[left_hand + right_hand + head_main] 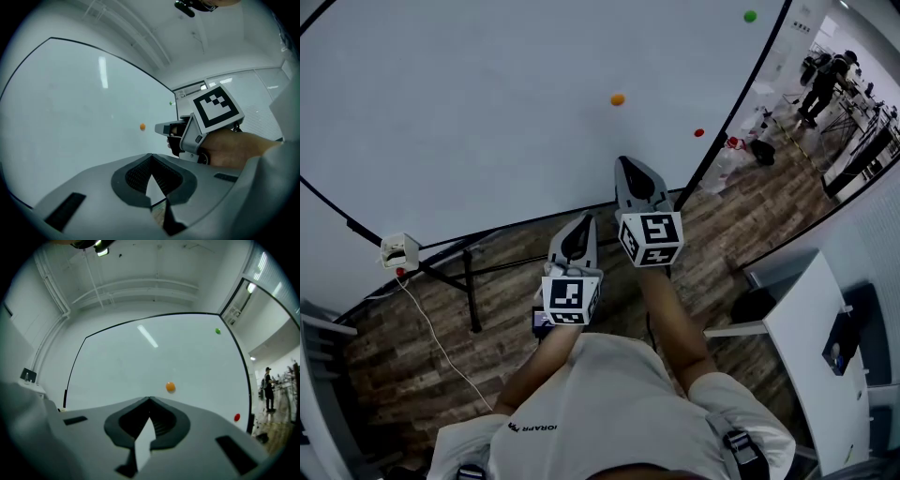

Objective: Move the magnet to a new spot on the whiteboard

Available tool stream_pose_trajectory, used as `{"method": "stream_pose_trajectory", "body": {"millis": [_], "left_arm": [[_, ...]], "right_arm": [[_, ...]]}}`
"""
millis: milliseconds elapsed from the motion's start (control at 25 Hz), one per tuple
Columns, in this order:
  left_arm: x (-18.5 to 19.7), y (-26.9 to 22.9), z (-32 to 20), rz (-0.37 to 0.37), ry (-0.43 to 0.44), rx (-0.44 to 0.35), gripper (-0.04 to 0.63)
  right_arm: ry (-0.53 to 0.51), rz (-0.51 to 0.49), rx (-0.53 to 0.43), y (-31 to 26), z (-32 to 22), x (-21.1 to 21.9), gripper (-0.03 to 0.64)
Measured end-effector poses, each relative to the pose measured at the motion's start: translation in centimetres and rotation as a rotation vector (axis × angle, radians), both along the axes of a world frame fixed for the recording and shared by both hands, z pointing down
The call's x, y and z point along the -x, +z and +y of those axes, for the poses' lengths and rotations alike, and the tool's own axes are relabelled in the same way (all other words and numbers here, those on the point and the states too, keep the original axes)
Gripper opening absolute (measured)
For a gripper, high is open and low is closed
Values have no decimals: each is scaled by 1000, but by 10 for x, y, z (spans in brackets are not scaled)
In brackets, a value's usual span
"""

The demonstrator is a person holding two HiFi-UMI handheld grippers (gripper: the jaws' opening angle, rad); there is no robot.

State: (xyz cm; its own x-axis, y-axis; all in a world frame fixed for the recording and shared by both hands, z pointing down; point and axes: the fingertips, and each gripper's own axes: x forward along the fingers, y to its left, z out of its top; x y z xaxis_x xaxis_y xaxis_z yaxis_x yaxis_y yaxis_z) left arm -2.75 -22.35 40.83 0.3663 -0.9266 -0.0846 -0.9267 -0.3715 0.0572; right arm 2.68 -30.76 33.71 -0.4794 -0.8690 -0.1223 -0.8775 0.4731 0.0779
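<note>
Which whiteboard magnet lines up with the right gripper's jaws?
The orange magnet, directly ahead of them; the red magnet sits low right, the green magnet top right.

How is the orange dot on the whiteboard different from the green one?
The orange magnet sits nearer the middle of the whiteboard. The green magnet is higher up, by the board's right edge. The orange magnet lies just ahead of the right gripper, while the green magnet is far off to its side. Both are small round dots stuck on the board, and no gripper touches either.
</note>
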Motion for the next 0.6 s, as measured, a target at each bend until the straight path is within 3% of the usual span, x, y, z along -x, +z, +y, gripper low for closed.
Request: {"method": "stream_pose_trajectory", "body": {"millis": [600], "left_arm": [[4, -6, 1, -6, -13, -10, 3]], "right_arm": [[-18, -4, 12, 12, 26, 3, 14]]}}
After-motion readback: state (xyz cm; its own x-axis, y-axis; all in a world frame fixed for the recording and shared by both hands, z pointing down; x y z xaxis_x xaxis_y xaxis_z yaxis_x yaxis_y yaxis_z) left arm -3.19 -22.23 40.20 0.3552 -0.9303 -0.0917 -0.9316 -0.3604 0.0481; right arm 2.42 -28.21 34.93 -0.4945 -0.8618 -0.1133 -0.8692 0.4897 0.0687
